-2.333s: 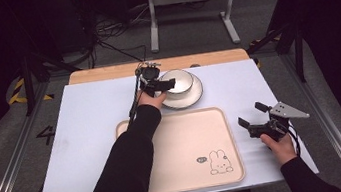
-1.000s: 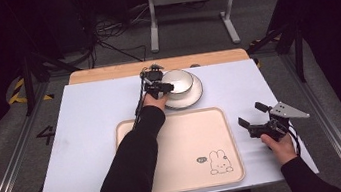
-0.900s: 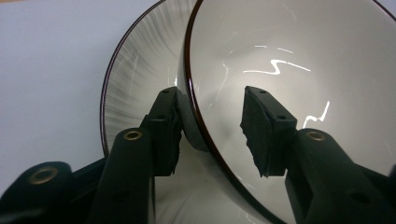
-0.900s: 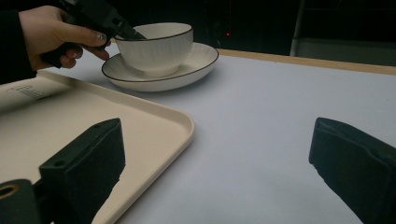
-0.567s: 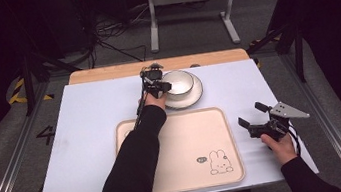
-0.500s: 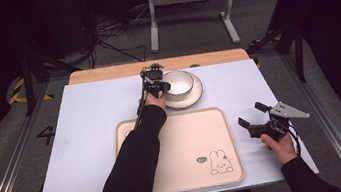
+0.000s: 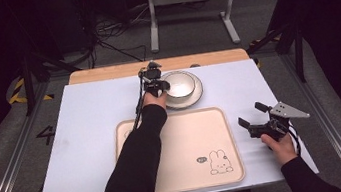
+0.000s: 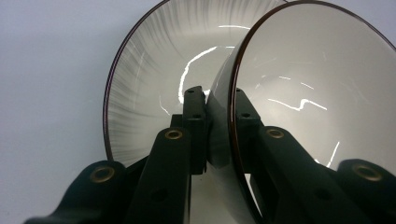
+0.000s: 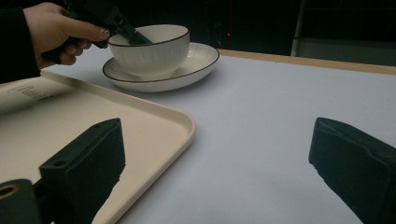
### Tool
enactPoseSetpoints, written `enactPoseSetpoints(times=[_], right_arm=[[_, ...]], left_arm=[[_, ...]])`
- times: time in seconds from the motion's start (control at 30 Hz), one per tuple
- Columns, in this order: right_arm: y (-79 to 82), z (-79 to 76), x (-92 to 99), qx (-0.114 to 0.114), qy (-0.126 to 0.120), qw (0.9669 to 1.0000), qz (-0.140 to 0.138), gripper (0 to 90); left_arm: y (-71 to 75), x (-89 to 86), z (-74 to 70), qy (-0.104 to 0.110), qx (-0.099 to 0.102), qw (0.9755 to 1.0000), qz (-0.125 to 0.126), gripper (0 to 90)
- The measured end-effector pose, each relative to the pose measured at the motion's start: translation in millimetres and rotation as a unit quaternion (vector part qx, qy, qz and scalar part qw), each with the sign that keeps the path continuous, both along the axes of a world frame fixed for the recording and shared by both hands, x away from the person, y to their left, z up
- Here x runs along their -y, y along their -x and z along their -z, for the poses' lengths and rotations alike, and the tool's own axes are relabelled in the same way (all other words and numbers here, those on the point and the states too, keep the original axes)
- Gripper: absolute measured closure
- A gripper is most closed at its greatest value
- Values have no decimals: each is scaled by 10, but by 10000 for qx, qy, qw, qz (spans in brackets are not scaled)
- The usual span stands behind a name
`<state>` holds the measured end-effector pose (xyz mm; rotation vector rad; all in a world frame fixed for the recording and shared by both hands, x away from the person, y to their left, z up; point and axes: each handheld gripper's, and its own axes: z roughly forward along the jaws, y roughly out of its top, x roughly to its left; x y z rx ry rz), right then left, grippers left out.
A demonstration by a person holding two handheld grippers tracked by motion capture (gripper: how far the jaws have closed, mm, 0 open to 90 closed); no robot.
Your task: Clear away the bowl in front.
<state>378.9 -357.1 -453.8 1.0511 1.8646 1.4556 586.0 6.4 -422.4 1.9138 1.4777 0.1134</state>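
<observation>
The bowl [image 8: 308,88] wall is seen clamped between the fingers [image 8: 194,126] of the left gripper [image 7: 155,84], one finger outside the rim and one inside; the lower part of the bowl is hidden behind them. The bowl rests on a plate [image 7: 196,95] on the tabletop [image 7: 86,123], beyond the tray [image 7: 186,149]. Writing on the tray near the rabbit drawing [image 7: 219,162] is too small to be read. Compared with a second ago, these fingers have been closed onto the rim. The right gripper [image 7: 255,116] is held with fingers [image 9: 88,161] wide apart, nothing between them, just beside the tray's edge.

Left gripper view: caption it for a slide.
Left gripper shut on the rim of a white bowl sitting on a ribbed plate.
</observation>
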Motion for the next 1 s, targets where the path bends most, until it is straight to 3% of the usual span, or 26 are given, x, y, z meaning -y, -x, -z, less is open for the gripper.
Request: enactPoseSetpoints(times=[0.23, 0.33, 0.47, 1.0], right_arm=[[0, 0, 1, 2, -5, 10000, -5, 42], [0, 0, 2, 0, -6, 10000, -5, 42], [0, 0, 1, -1, -6, 10000, -6, 42], [-1, 0, 0, -5, -3, 10000, 1, 42]], left_arm=[[30, -2, -33, 18, 89, 9999, 79, 818], [59, 16, -67, -85, 178, 9997, 140, 820], [93, 11, -109, -18, 252, 9995, 165, 820], [257, -114, -392, -51, 583, 9977, 353, 819]])
